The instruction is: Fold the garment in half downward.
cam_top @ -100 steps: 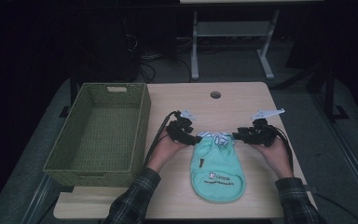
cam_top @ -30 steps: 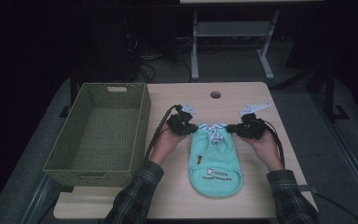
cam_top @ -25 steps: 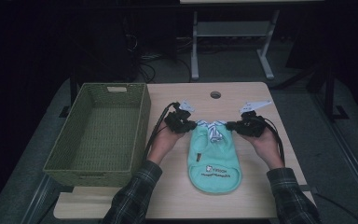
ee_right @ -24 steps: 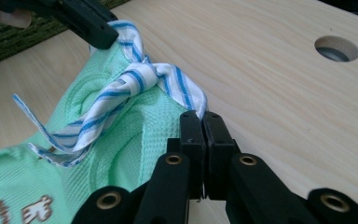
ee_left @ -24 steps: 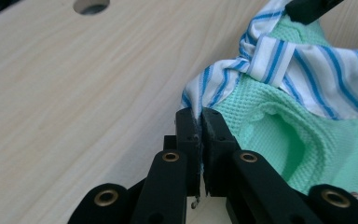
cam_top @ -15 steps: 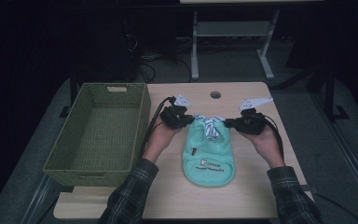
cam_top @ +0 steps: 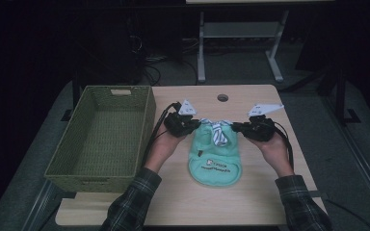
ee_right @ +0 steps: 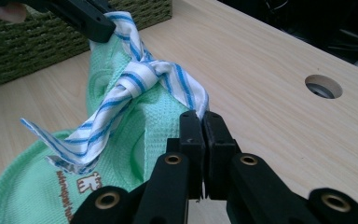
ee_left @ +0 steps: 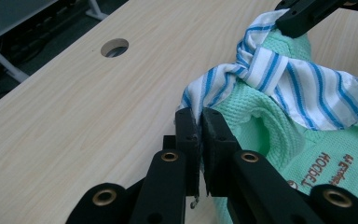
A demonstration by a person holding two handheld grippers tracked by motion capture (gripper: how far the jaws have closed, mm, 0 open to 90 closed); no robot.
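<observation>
While left claw (ee_left: pixel 200 122) is clamped on one striped tie end and right claw (ee_right: pixel 199 125) on other, green bib (cam_top: pixel 215 153) is held by top edge, lower part laid on desk (cam_top: pixel 250 202), middle. Striped tie (ee_left: pixel 279 77) seen knotted; bib not yet moved to woven basket (cam_top: pixel 101 139), left. Hands kept low, palms up, claws pointed inward.

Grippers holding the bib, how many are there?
2. The left gripper pinches the bib at its near-basket top corner; the right gripper pinches the opposite top corner.
</observation>
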